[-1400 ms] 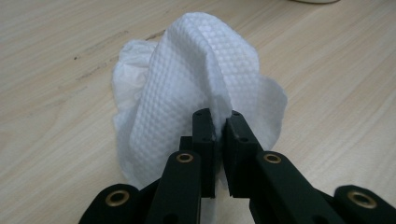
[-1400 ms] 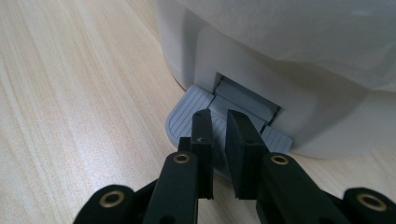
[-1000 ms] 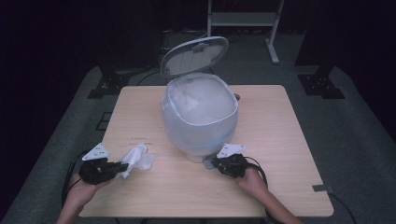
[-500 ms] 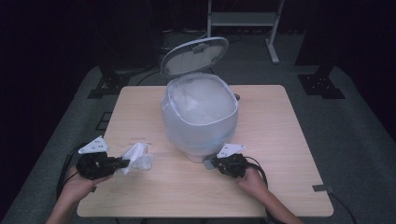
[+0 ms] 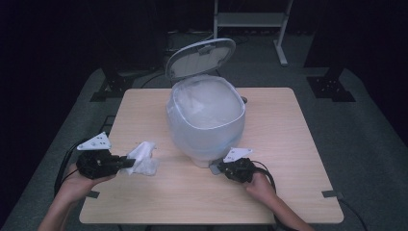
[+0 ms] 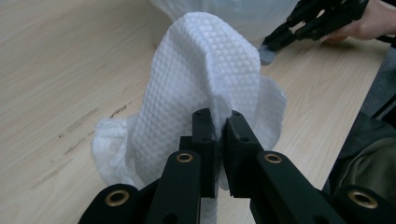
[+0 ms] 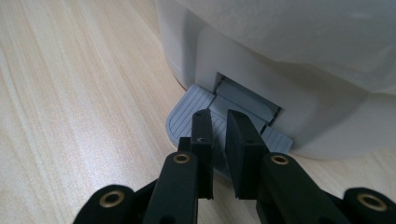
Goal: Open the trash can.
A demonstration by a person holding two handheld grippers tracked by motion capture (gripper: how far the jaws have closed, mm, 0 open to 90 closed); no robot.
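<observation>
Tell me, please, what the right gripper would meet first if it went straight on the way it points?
Probably the grey pedal at the foot of the lined bin: the right gripper, jaws shut, sits right over it already, though actual contact is hard to judge.

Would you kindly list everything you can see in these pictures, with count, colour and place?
pedal bin: one, white, lined with a pale bag, at the table's middle
bin lid: one, white, raised open behind the bin
foot pedal: one, grey, at the bin's base on the near side
paper towel: one, white, crumpled, near the table's left front
table: one, light wood
metal stand: one, pale, on the floor behind
left gripper: one, black, shut on the paper towel
right gripper: one, black, jaws close together, pressing the foot pedal
hands: two, at the bottom edge
</observation>
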